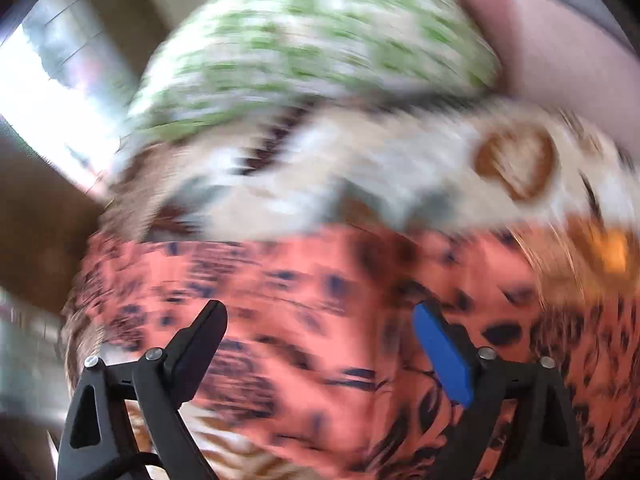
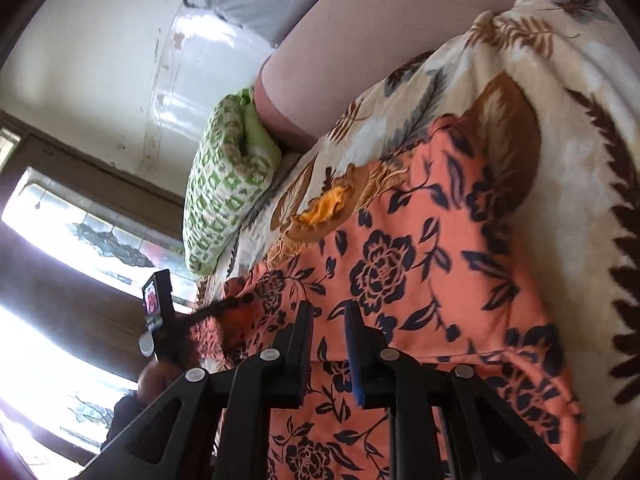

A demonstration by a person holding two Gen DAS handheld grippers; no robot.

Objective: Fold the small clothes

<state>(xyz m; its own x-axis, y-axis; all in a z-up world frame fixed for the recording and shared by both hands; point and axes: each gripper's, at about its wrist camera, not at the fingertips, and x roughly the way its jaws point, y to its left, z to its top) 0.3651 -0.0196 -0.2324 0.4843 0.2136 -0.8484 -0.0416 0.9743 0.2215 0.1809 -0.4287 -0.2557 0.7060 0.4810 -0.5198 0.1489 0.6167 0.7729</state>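
An orange garment with a dark blue flower print [image 2: 404, 264] lies spread on a cream leaf-patterned blanket [image 2: 568, 128]. In the blurred left wrist view the same garment [image 1: 304, 320] fills the lower half. My left gripper [image 1: 320, 312] is open and empty just above the cloth. It also shows in the right wrist view [image 2: 160, 312], at the garment's far edge. My right gripper [image 2: 328, 312] hovers over the near part of the garment, jaws a narrow gap apart with nothing between them.
A green and white checked pillow [image 2: 224, 192] lies at the head of the bed, also in the left wrist view [image 1: 304, 40]. A pink headboard [image 2: 360, 40] stands behind it. Bright windows [image 2: 80, 216] are on the left.
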